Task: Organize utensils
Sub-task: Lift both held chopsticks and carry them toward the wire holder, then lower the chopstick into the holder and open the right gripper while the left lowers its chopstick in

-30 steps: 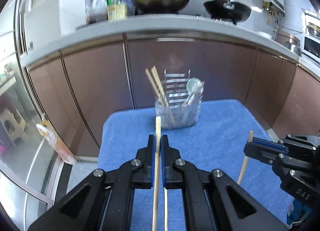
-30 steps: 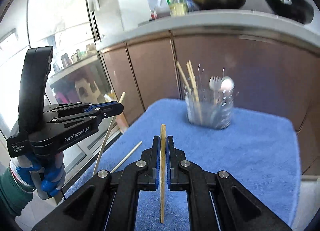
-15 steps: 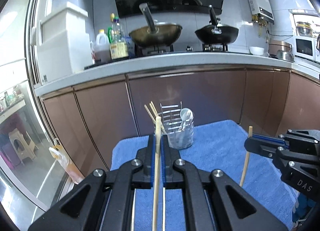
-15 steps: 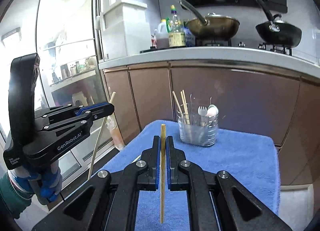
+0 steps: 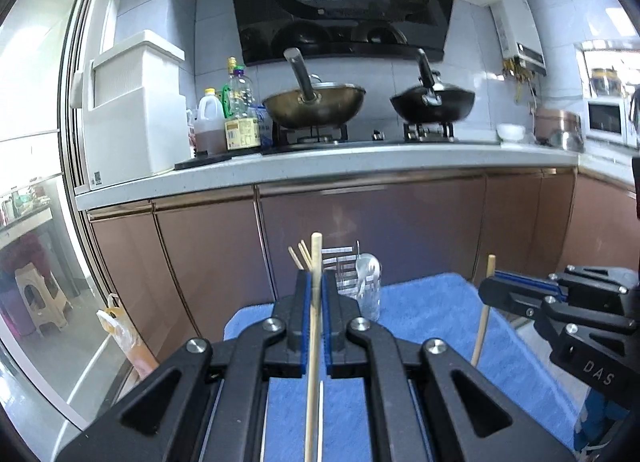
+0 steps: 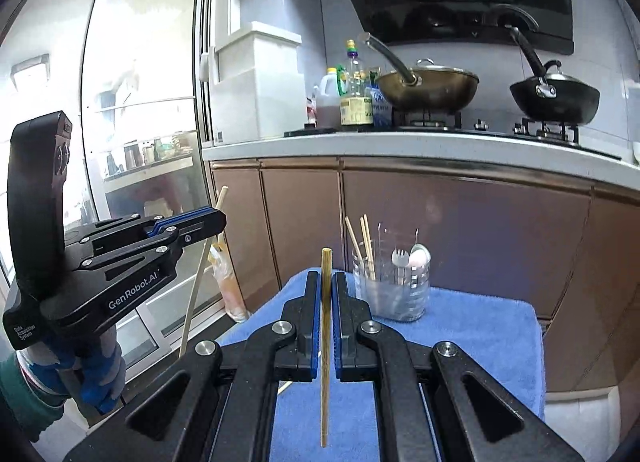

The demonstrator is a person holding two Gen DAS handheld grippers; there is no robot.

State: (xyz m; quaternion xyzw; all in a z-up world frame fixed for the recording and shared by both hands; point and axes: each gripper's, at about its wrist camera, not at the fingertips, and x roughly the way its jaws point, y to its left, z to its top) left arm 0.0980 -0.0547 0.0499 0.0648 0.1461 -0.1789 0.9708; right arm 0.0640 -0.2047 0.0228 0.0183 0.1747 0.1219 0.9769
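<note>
My left gripper is shut on a wooden chopstick that stands nearly upright between its blue pads. My right gripper is shut on a second chopstick, also upright. Both hang above a blue towel. At the towel's far end stands a clear utensil holder with chopsticks, a fork and a spoon in it. In the left wrist view the holder sits just beyond my fingers, and the right gripper is off to the right. Another chopstick lies on the towel below.
Brown cabinet doors and a counter with two woks and bottles rise behind the towel. A glass sliding door is on the left, with a plastic bag on the floor. A blue-gloved hand holds the left gripper.
Both grippers have risen and tilted upward with their chopsticks still clamped. The holder and towel now sit lower and smaller in both views.
</note>
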